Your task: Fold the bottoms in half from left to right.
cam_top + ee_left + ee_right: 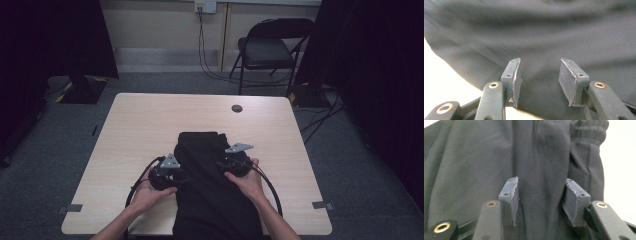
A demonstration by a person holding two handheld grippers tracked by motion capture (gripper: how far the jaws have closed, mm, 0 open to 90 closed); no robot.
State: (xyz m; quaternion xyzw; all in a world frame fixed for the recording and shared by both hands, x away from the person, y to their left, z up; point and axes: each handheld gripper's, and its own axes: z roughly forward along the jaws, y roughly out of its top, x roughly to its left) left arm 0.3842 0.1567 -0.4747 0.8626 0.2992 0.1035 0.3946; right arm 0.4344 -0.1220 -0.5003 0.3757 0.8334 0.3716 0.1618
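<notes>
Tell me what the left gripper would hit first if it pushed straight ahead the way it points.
Most likely the black fabric garment. The left gripper has its jaws apart with that cloth right ahead of them, nothing else between. Whether the pads already touch it is unclear.

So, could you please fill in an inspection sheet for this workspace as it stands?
Surface: light wood table with a round dark spot near the far edge.
Job's things: black garment lying along the middle, running off the near edge.
Clutter: nothing seen.
Grippers: left tongs and right tongs both part-open over the cloth, one on each side of the garment; fabric lies between the jaws, not visibly pinched.
Cables: a black cable loops from the left tongs, another from the right.
Surroundings: folding chair, wall socket with leads, dark curtains, grey carpet.
</notes>
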